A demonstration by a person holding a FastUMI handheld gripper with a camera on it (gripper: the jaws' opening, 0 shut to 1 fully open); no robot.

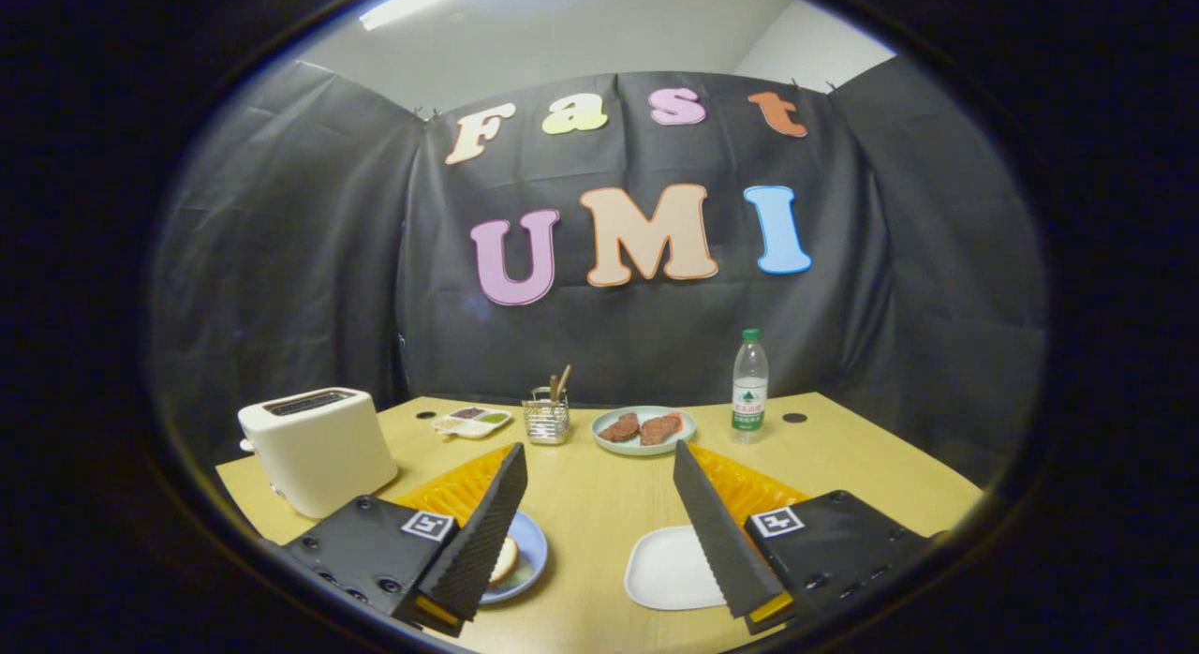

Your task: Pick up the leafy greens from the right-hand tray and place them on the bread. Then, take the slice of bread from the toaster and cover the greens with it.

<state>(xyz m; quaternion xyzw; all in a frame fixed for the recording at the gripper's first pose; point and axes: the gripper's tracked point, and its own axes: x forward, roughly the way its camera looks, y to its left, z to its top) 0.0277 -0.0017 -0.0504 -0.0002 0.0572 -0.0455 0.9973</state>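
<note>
gaping empty above smooth wooden table (599, 504), hand-held gripper (599, 532), ribbed fingers (487, 532) spread

A cream toaster (318, 450) stands upright on the table's near left corner, its dark top slot facing up; whether a slice sits inside cannot be told. A pale round piece of bread (504, 560) lies on a blue plate (530, 551), partly hidden behind the left finger. A white square tray (667, 572) lies flat just beside the right finger, its visible part bare. The greens cannot be made out there.
</note>
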